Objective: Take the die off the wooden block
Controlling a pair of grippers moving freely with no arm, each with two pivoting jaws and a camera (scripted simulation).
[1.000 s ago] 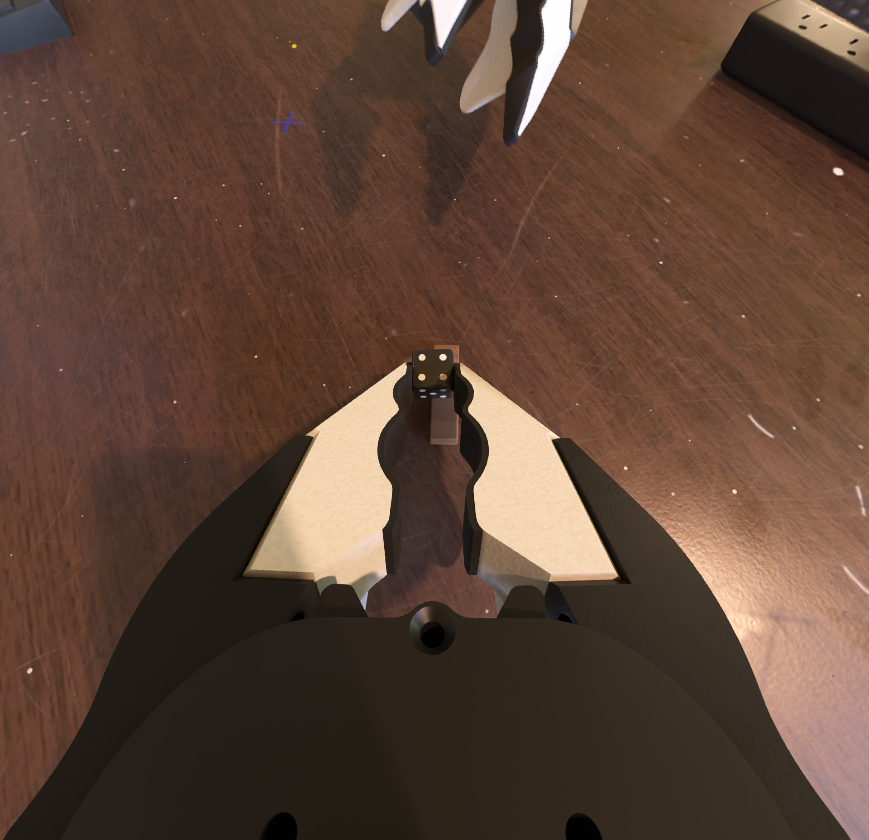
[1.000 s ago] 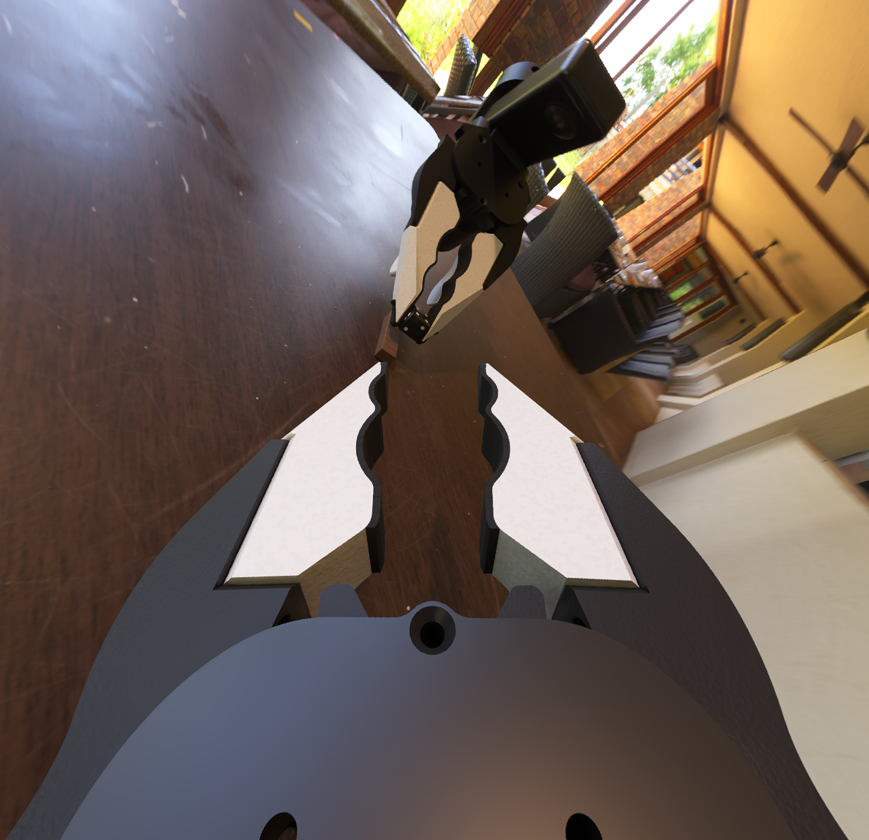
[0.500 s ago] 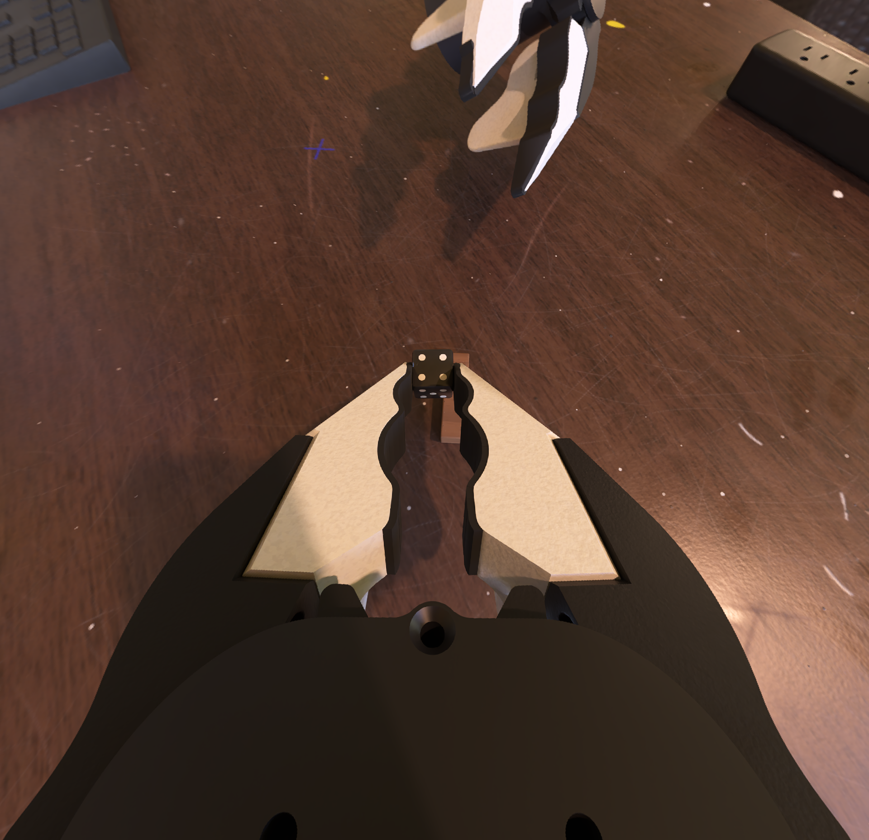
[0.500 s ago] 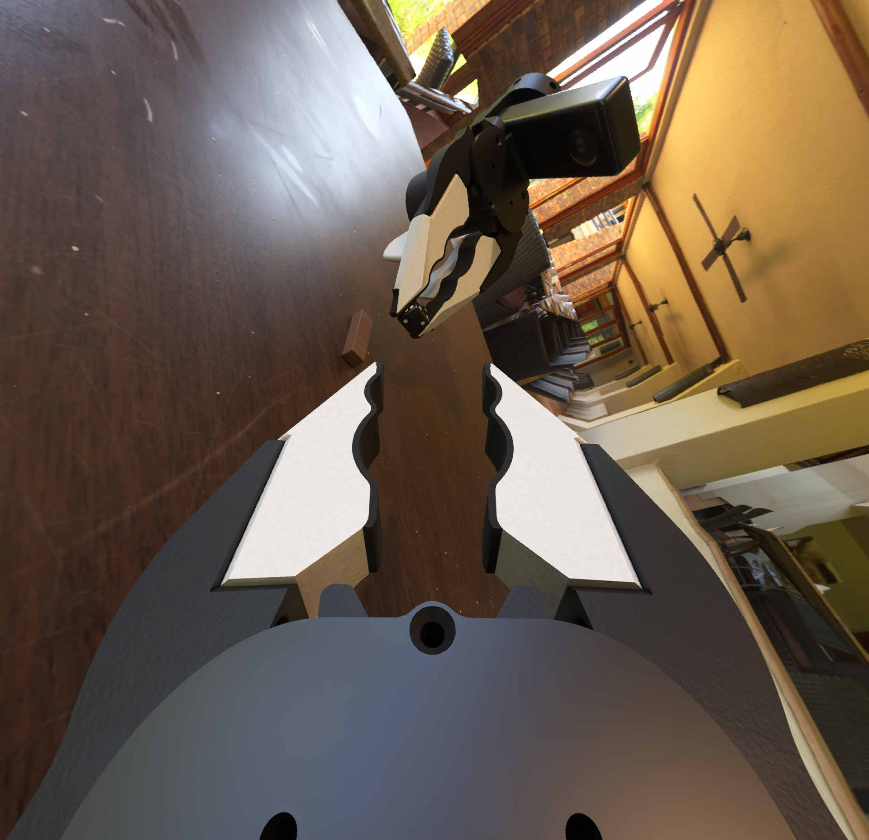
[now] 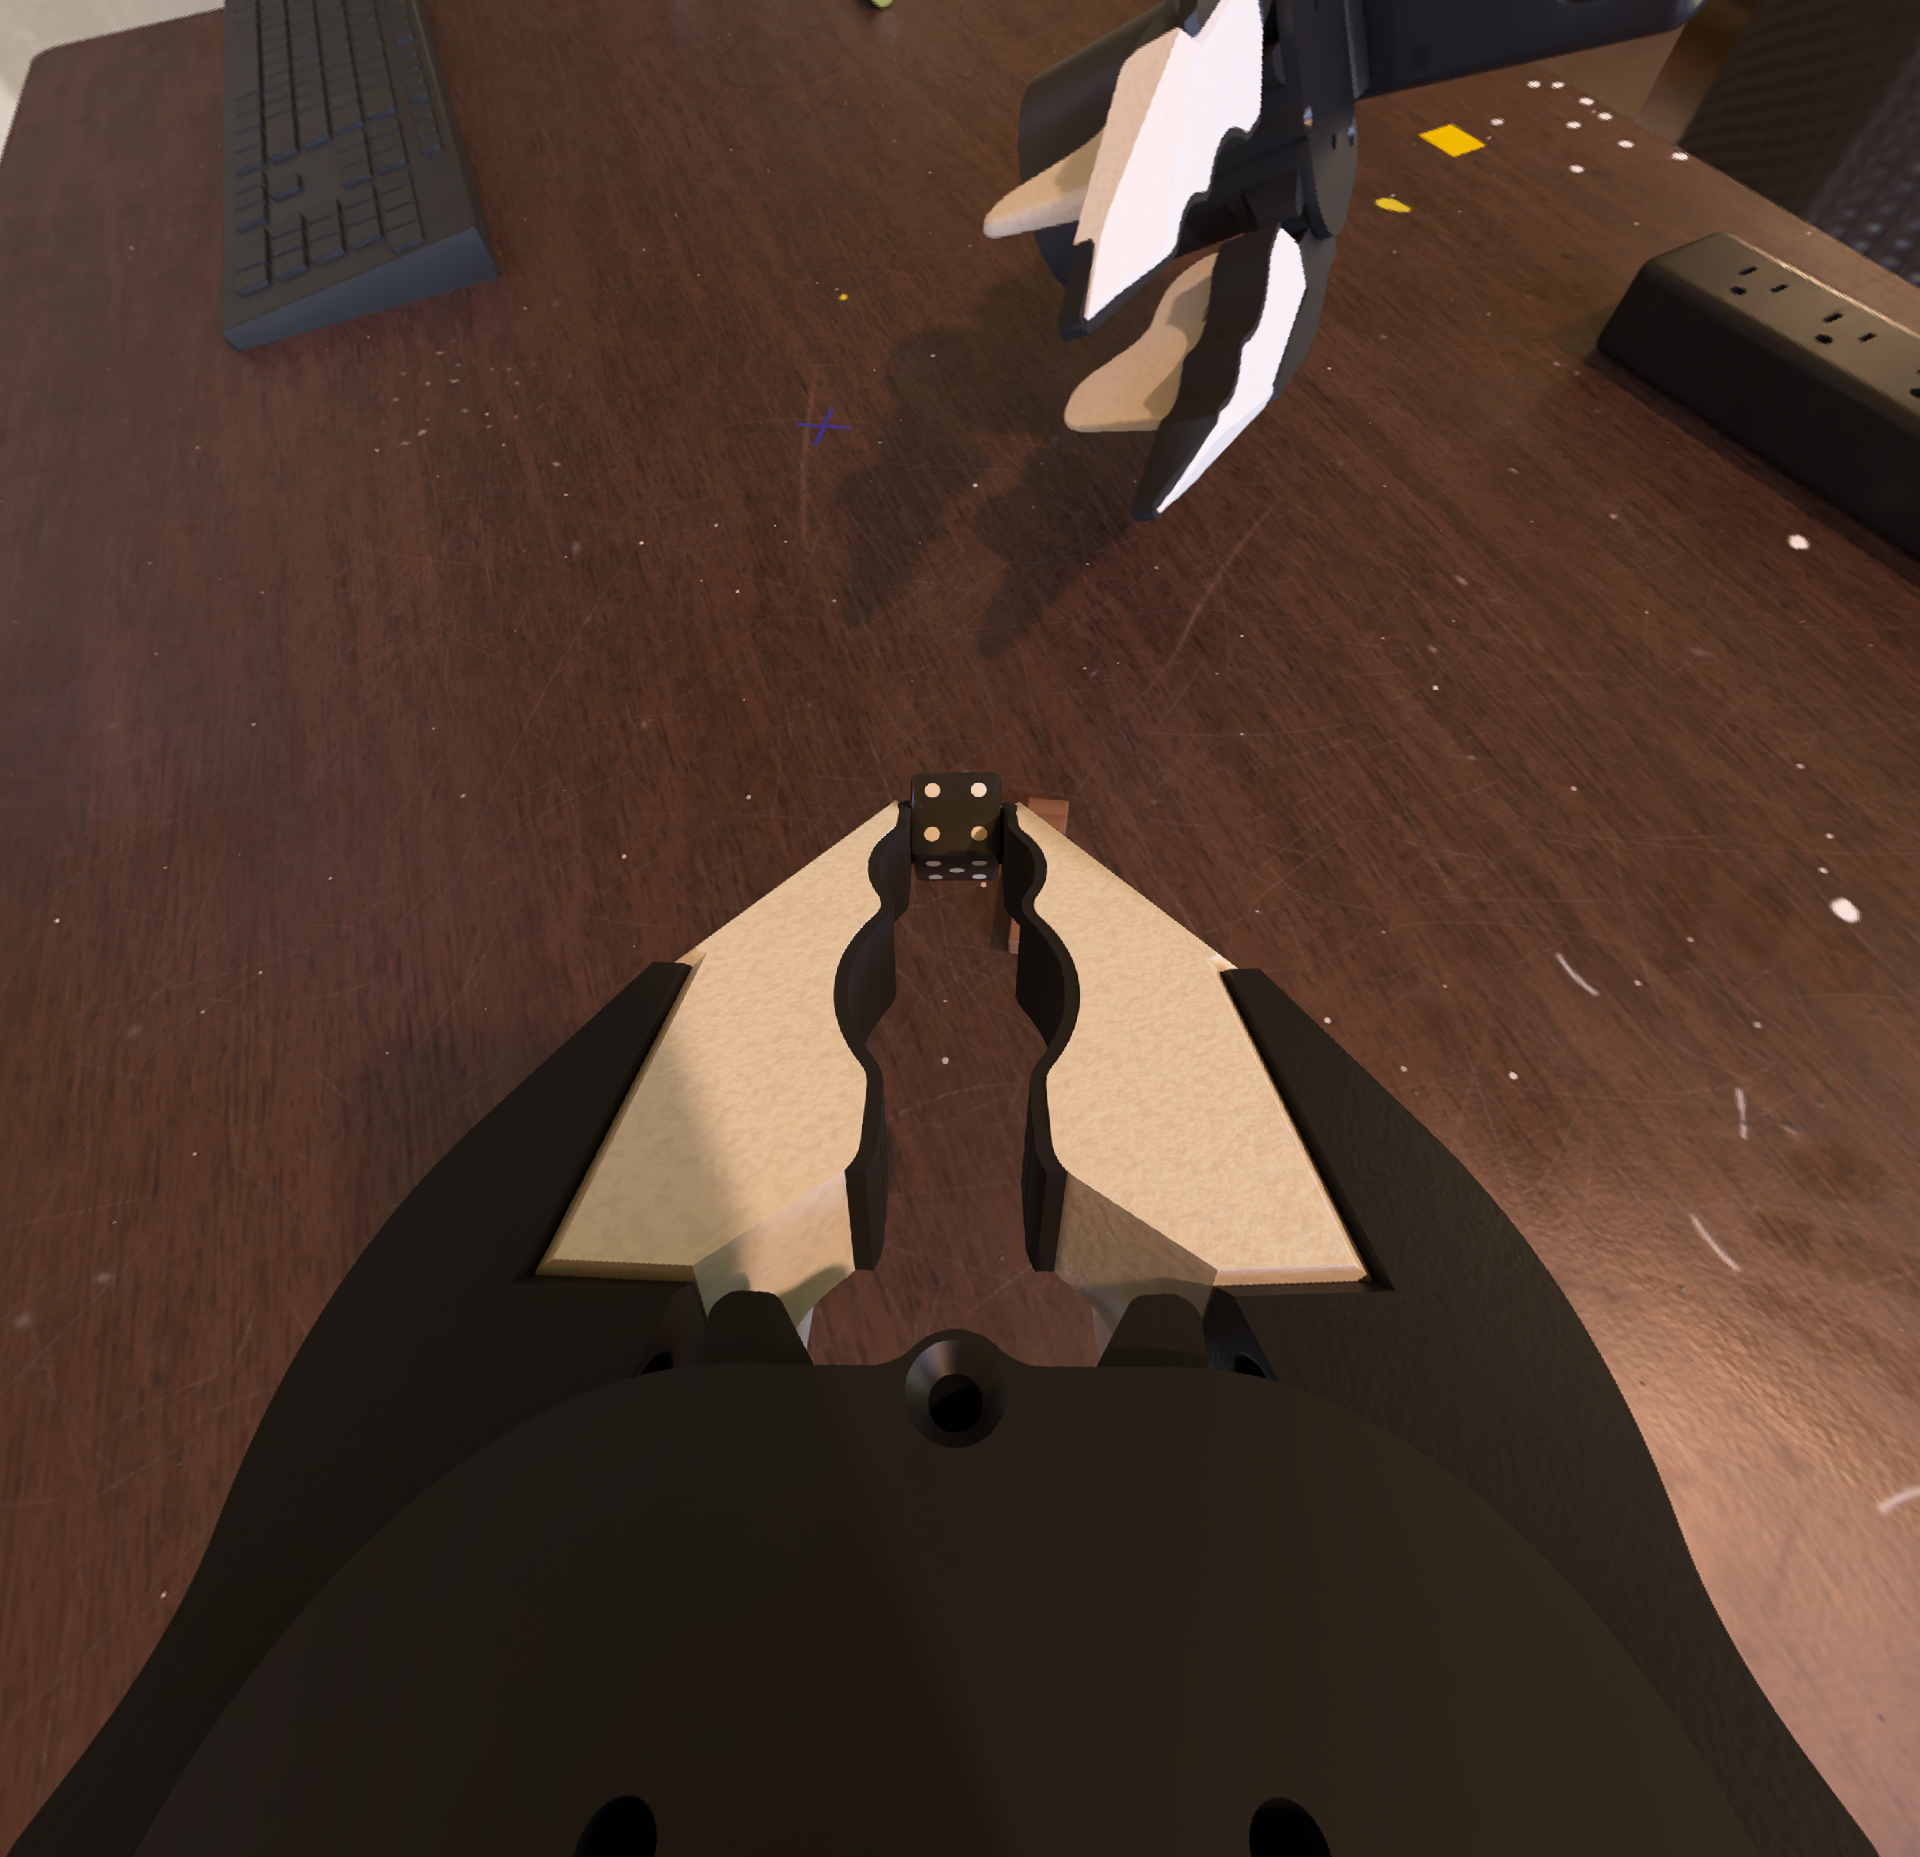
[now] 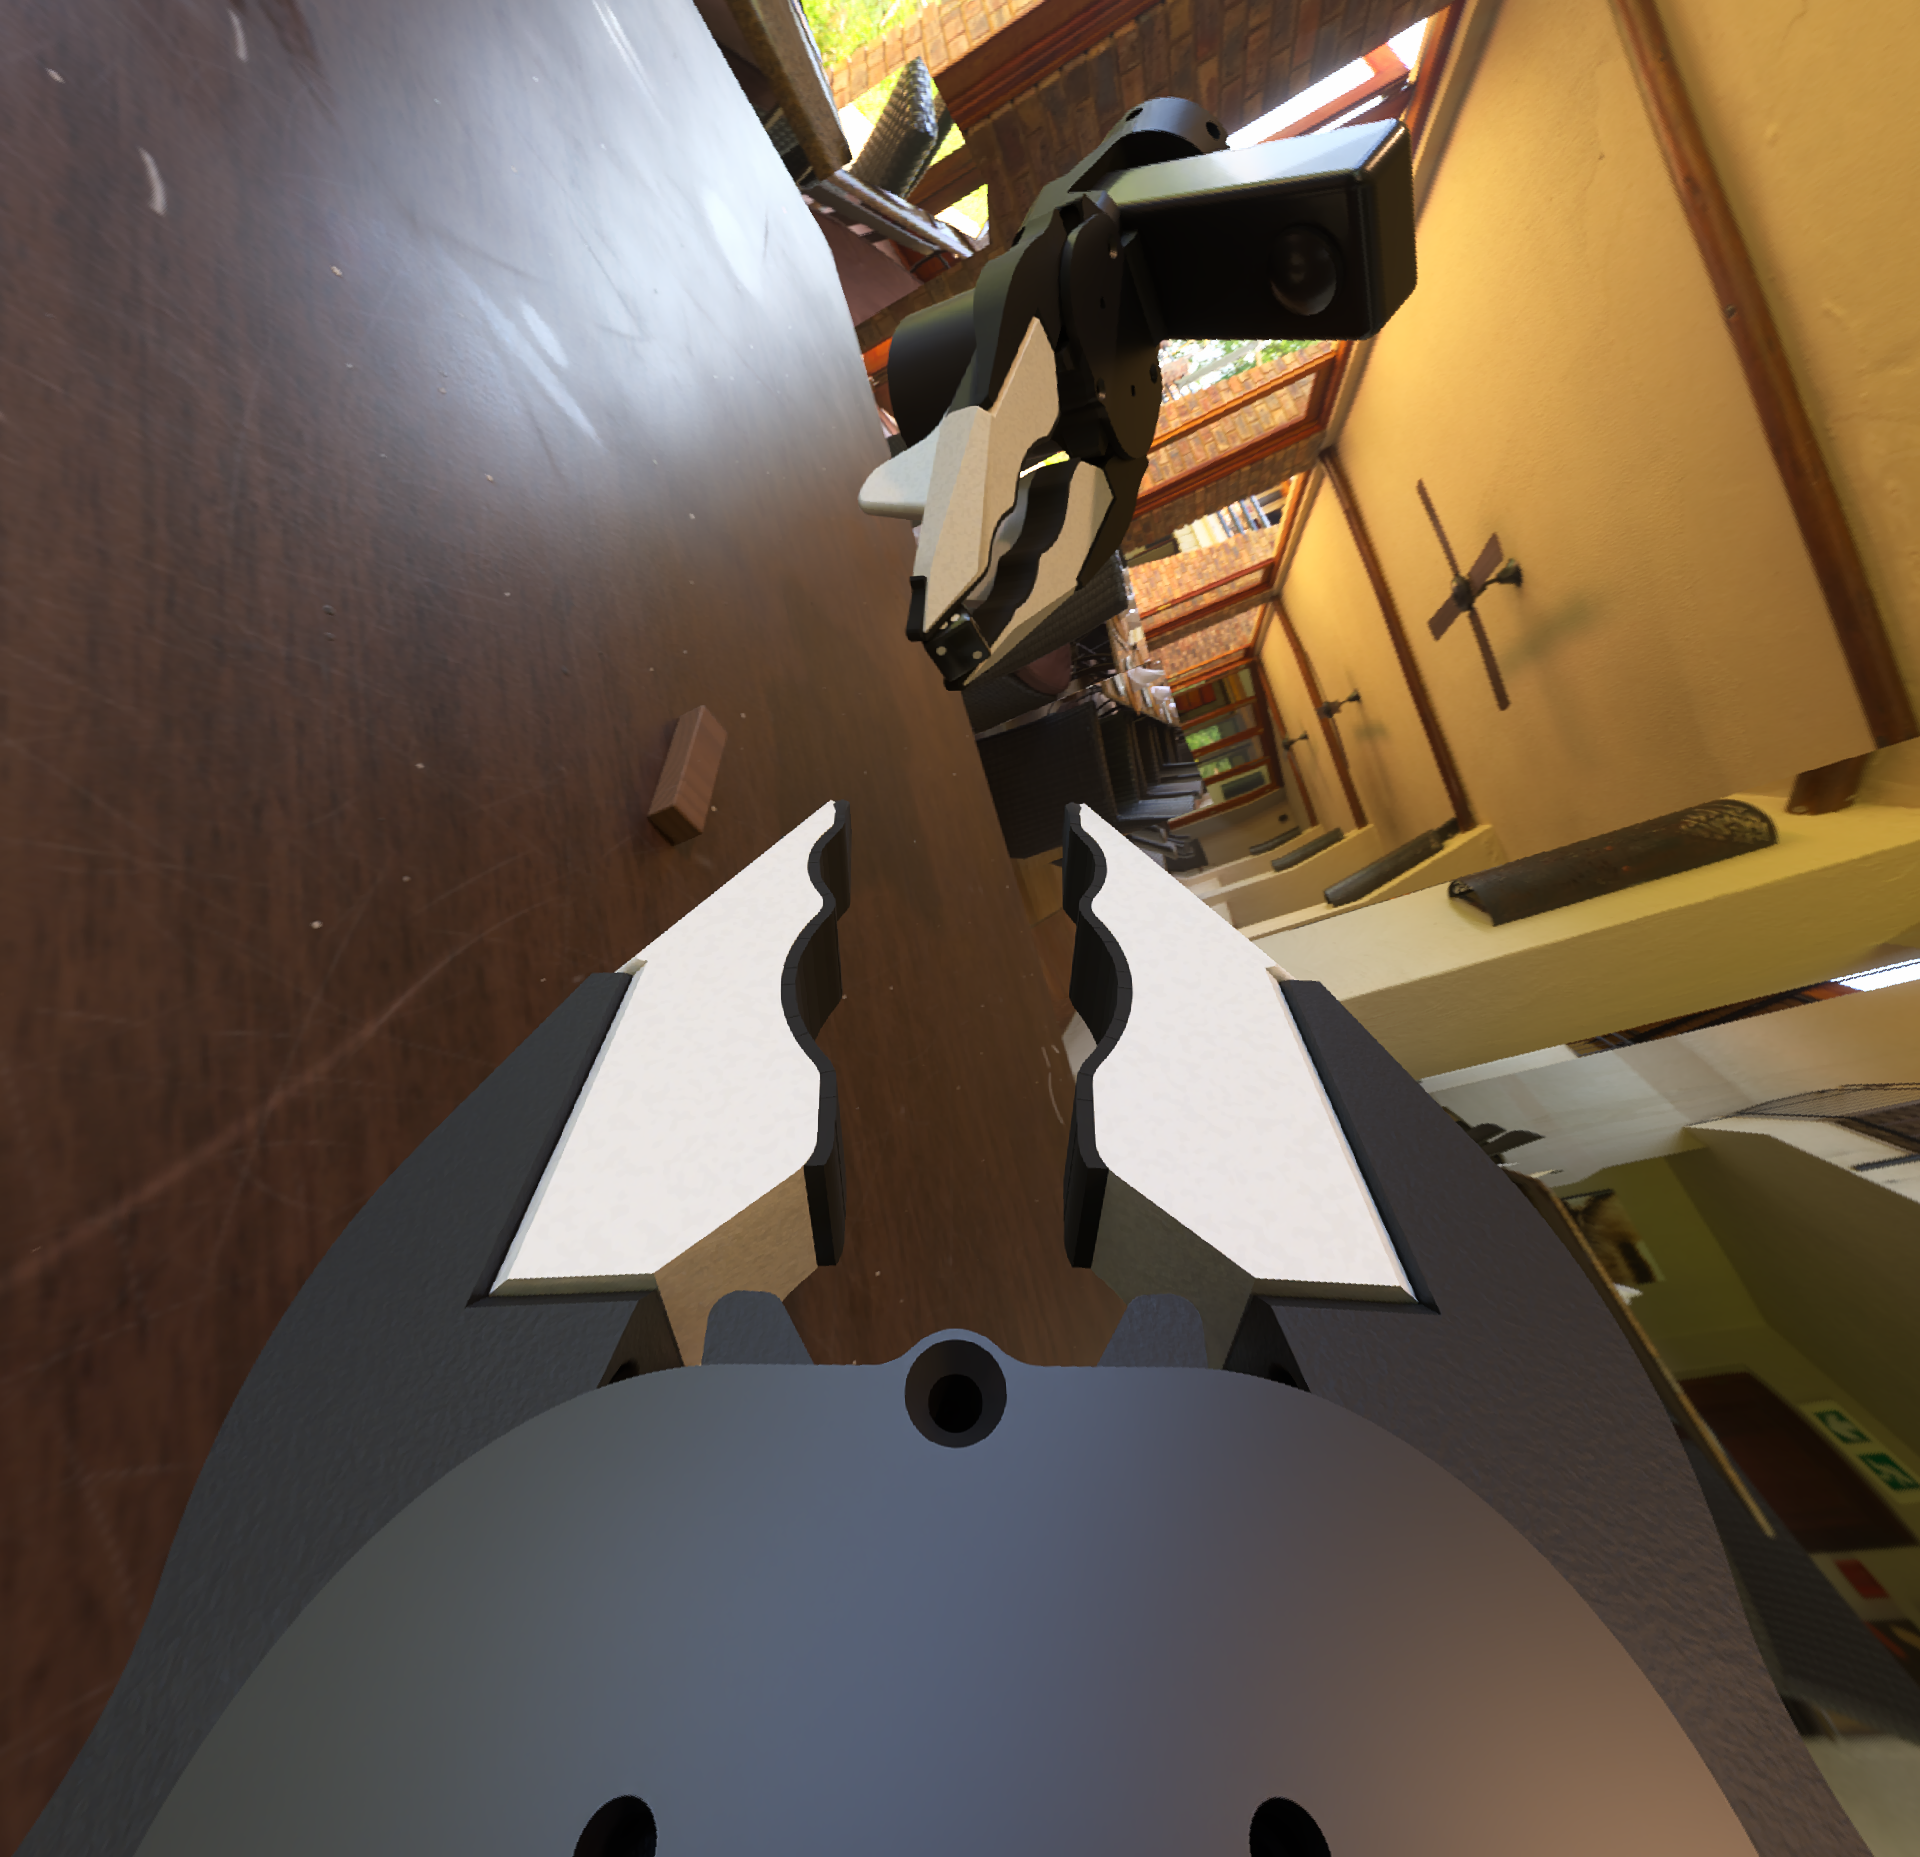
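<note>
Scratched dark wood table (image 5: pixel 520 768), matt wooden block (image 6: pixel 688 774), glossy die (image 5: pixel 956 831)

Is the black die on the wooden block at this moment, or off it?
Off. The left hand-held gripper is shut on the black white-pipped die, held clear above the table; the small brown wooden block lies bare on the dark wooden tabletop.

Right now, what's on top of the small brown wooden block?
Nothing: the small brown wooden block lies bare on the dark wooden table. The black die with pale pips is pinched between the left gripper fingers, clear above it. The block's underside is hidden.
</note>
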